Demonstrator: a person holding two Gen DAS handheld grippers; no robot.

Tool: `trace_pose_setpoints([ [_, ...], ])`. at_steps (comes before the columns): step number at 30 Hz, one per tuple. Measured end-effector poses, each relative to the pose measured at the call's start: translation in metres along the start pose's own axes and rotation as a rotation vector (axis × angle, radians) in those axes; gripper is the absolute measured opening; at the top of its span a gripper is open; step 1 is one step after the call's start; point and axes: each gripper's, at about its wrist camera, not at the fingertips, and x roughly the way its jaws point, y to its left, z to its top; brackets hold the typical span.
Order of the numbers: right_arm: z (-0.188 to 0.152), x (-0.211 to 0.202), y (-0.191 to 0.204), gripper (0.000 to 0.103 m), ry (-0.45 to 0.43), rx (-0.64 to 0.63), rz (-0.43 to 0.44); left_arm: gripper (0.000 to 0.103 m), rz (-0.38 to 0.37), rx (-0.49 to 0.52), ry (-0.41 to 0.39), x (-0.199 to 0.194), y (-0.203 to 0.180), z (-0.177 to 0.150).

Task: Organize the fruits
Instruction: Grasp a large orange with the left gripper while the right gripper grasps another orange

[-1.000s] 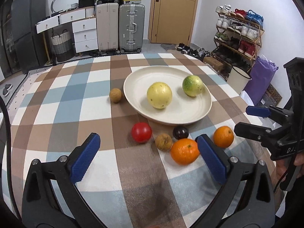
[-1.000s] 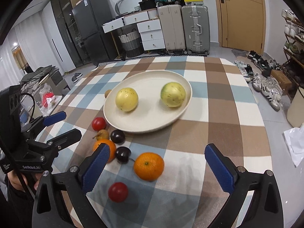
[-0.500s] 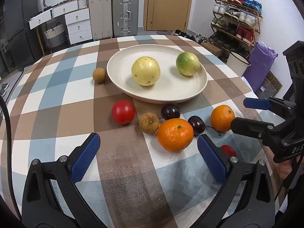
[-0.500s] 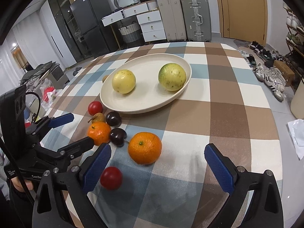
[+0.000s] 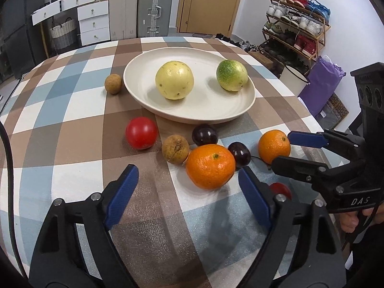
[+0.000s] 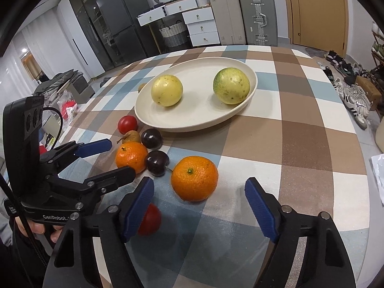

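A cream plate holds a yellow fruit and a green fruit. On the checked cloth in front of it lie a red tomato, two brown longans, two dark plums, two oranges and a second red tomato. My left gripper is open, just before the near orange. My right gripper is open before the other orange.
The round table's edge curves close on both sides. Suitcases, drawers and a door stand behind it. A shoe rack and a purple bag are at the right. A fridge stands at the back left.
Both grippers have moved forward and down toward the fruit cluster, so the oranges now sit just ahead of the fingertips. Both stay open; no fruit has moved.
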Motion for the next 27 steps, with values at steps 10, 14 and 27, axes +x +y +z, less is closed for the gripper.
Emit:
trace_pose_setpoints([
  [10,0.002,-0.003,0.005,0.068,0.002,-0.028,-0.002,0.047,-0.068,0.034,0.021,0.003,-0.008,-0.003],
  [14,0.002,-0.004,0.004,0.064,-0.002,-0.026,-0.003,0.043,-0.079,0.059,0.018,0.002,-0.014,-0.005],
  [27,0.002,-0.005,0.004,0.040,-0.021,-0.035,0.008,0.037,-0.084,0.051,-0.014,-0.005,-0.010,-0.004],
])
